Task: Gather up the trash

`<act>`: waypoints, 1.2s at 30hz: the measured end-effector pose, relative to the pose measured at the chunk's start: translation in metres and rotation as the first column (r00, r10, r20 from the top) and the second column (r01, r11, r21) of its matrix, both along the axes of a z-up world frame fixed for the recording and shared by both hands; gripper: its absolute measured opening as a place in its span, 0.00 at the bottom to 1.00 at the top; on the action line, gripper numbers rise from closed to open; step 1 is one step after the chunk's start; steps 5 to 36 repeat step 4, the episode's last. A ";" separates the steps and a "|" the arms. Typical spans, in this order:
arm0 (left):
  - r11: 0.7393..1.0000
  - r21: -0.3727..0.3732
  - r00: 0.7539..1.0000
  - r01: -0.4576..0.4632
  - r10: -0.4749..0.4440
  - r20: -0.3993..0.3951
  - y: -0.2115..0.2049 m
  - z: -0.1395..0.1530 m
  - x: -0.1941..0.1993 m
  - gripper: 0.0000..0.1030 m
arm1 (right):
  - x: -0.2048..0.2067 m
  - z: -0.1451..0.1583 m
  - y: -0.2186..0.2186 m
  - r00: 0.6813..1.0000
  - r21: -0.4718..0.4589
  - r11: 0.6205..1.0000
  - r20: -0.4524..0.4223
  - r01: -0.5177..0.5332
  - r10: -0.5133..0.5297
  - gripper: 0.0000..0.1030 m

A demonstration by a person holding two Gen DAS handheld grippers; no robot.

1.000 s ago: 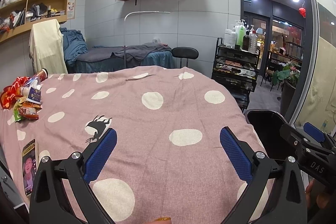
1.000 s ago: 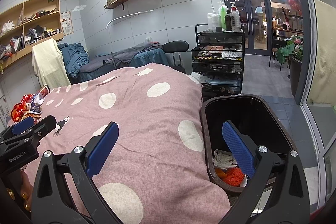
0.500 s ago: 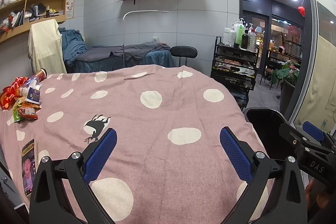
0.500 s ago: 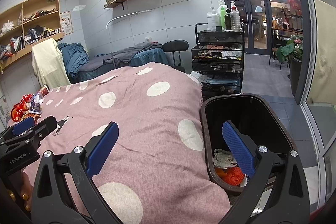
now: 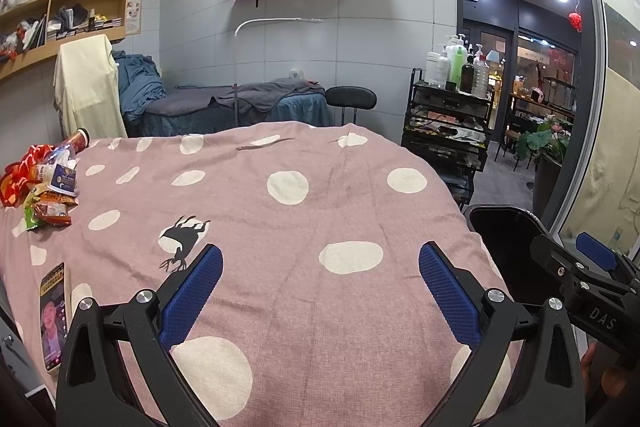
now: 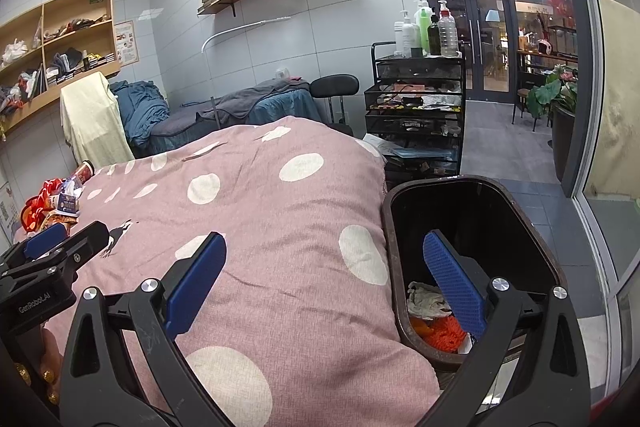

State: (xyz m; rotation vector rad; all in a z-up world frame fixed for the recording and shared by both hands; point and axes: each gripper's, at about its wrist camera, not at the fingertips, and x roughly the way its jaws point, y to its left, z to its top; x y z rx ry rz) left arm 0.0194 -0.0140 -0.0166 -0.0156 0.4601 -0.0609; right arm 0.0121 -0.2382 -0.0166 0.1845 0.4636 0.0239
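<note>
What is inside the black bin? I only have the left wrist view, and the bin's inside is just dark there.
Observer: In the right wrist view the bin holds trash at its near end: a crumpled whitish wad and something orange.
Operator: Is the right claw carrying anything?
Observer: No. The right claw is open and empty, with one finger over the bed cover and the other over the bin's opening.
</note>
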 end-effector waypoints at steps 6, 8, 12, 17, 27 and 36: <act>1.000 0.000 1.000 -0.005 0.005 -0.004 0.001 0.000 0.001 0.95 | 0.000 0.000 0.000 1.000 0.000 1.000 0.001 0.000 0.000 0.95; 1.000 0.000 1.000 -0.005 0.005 -0.004 0.001 0.000 0.001 0.95 | 0.000 0.000 0.000 1.000 0.000 1.000 0.001 0.000 0.000 0.95; 1.000 0.000 1.000 -0.005 0.005 -0.004 0.001 0.000 0.001 0.95 | 0.000 0.000 0.000 1.000 0.000 1.000 0.001 0.000 0.000 0.95; 1.000 0.000 1.000 -0.005 0.005 -0.004 0.001 0.000 0.001 0.95 | 0.000 0.000 0.000 1.000 0.000 1.000 0.001 0.000 0.000 0.95; 1.000 0.000 1.000 -0.005 0.005 -0.004 0.001 0.000 0.001 0.95 | 0.000 0.000 0.000 1.000 0.000 1.000 0.001 0.000 0.000 0.95; 1.000 0.000 1.000 -0.005 0.005 -0.004 0.001 0.000 0.001 0.95 | 0.000 0.000 0.000 1.000 0.000 1.000 0.001 0.000 0.000 0.95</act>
